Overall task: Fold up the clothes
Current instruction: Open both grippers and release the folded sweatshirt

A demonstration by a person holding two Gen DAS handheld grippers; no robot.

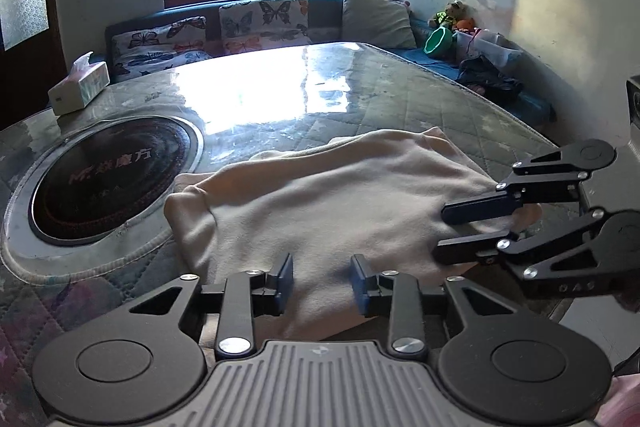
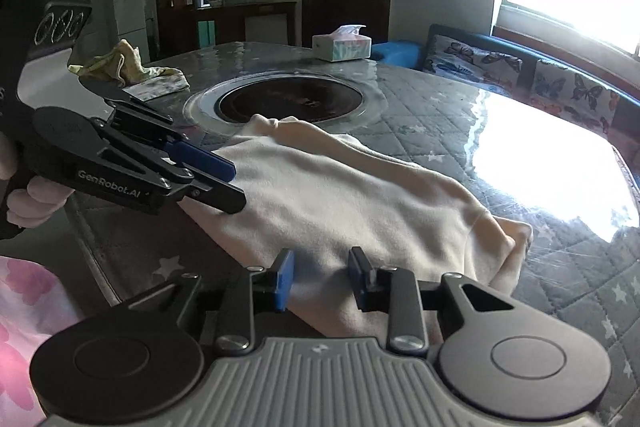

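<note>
- One cream garment [image 1: 320,203] lies folded on your desk [image 1: 400,99].
- Your two tongs, left [image 1: 322,281] and right [image 2: 320,279], both gape, empty, at its near edge.
- One tissue box [image 2: 342,43] sits beyond.

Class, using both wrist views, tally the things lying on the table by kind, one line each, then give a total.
Cream garment: 1
Tissue box: 1
Yellow-green cloth: 1
Built-in round cooktop: 1
Total: 4
</note>
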